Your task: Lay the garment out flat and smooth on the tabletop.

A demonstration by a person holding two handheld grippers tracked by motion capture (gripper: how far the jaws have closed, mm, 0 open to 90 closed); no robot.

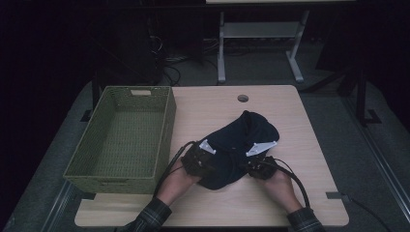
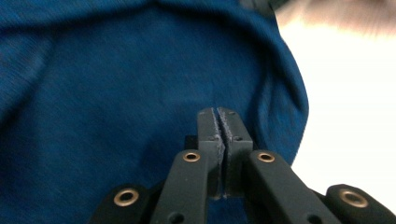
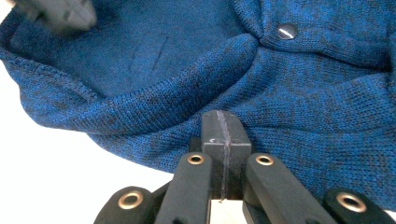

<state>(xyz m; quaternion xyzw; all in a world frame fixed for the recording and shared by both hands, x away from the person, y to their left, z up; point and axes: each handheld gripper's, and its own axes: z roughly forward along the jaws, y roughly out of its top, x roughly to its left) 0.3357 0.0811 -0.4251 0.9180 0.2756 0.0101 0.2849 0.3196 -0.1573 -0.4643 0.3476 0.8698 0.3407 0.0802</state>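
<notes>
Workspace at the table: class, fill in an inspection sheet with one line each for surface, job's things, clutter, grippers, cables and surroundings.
Surface: light wooden table with a round hole near its far edge.
Job's things: dark blue knitted garment, bunched at the table's middle, one button showing; green woven basket at the left, nothing in it.
Clutter: nothing seen.
Grippers: left gripper and right gripper both shut, jaws together, at the garment's near edge; no cloth seen between the jaws.
Cables: one black cable loops from the right gripper; more lie on the floor behind.
Surroundings: dark room, white desk frame beyond the table.
</notes>
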